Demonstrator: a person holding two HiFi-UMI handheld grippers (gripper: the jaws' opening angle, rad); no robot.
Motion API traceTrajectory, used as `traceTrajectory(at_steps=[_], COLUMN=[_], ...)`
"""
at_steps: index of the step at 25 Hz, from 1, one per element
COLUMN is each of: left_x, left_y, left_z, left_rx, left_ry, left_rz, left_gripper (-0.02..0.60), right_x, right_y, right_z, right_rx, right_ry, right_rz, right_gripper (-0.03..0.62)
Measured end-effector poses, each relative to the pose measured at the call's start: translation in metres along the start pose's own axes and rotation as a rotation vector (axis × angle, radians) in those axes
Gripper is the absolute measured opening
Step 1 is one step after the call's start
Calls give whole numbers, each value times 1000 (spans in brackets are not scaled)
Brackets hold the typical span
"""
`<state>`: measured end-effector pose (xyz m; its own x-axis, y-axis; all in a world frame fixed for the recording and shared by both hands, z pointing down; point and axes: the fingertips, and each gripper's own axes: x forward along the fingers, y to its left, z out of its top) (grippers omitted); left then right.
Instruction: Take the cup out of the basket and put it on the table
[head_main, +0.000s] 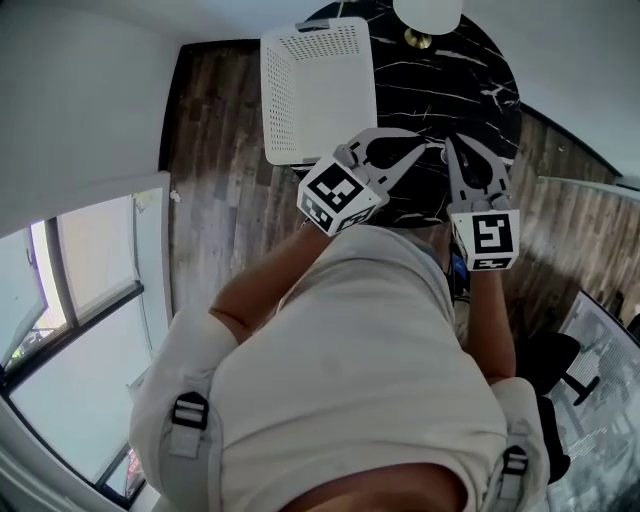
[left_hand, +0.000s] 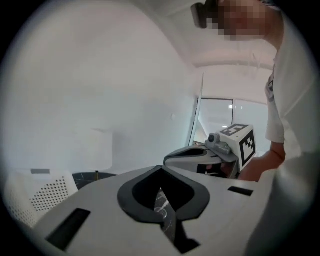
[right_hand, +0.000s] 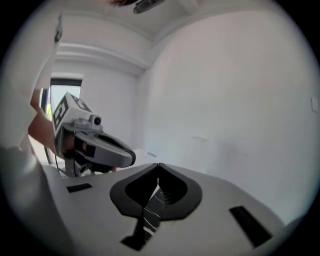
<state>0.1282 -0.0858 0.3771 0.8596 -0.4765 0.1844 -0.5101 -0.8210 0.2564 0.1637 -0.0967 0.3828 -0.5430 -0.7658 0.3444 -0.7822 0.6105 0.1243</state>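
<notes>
Person's white shirt (head_main: 360, 360), black marble table (head_main: 470, 110), white basket (head_main: 318, 90), wood-plank floor (head_main: 215, 180)

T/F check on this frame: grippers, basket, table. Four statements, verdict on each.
1. The left gripper and the right gripper are both shut with nothing between the jaws. True.
2. The white basket stands on the wooden floor. False: it is on the black table, at its left edge.
3. The left gripper holds a cup. False: it is empty, and no cup shows in any view.
4. The table top is black with white veins. True.
</notes>
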Motion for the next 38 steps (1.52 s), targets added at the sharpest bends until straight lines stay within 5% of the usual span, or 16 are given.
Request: traceTrajectory(at_steps=[6,10,20,38], left_x=[-65,-91,-126,-125], left_y=[2,4,11,23], left_z=[72,84,81,78], left_rx=[110,107,79,50], left_ry=[-215,-271,-290,-271], left_rz=[123,180,239,202], left_gripper=[5,5,5,6], right_x=[-8,-10,-2,10], right_y=[40,66,95,103], right_z=[67,87,108,111], right_rx=[87,104,157,133], right_ry=[-185,-231,-259,-241], right_rz=[111,142,193,174], right_gripper=[11,11,11,8])
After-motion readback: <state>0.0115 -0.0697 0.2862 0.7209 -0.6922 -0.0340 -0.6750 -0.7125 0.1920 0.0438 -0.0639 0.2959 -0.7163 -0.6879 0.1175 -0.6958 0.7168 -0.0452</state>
